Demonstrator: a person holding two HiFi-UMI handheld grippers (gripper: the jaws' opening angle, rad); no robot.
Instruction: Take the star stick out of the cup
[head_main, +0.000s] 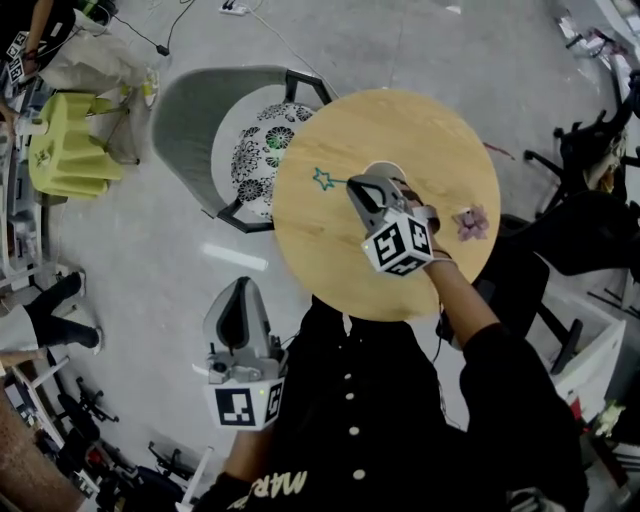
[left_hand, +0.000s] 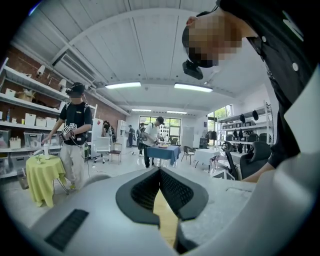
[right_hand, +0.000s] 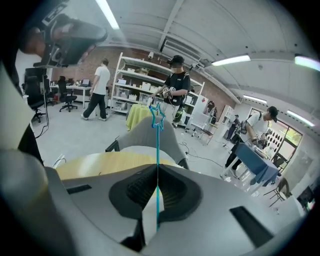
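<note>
Seen from above, we stood at a round wooden table (head_main: 420, 130) with a gripper in each hand. Our right gripper (head_main: 356, 186) hung over the tabletop, its jaws pinched together on the thin teal star stick (right_hand: 158, 150). The star end stuck out to the left, towards a grey chair (head_main: 195, 115). The white cup (head_main: 386, 168) sat just behind that gripper and was mostly covered by it (only a sliver of rim showed), so we could not tell whether the stick's lower end had cleared it. Our left gripper (head_main: 238, 318) hung off the table's near edge, jaws closed on nothing. A small pink object (head_main: 470, 222) lay near the table's right rim, well apart from the cup.

To finish the lift well, we judged it best to draw the stick slowly along its own line, so its end would not catch the rim and tip the cup. We also judged the pinch should be held firm, since so slim a stick could swivel between the pads.
</note>
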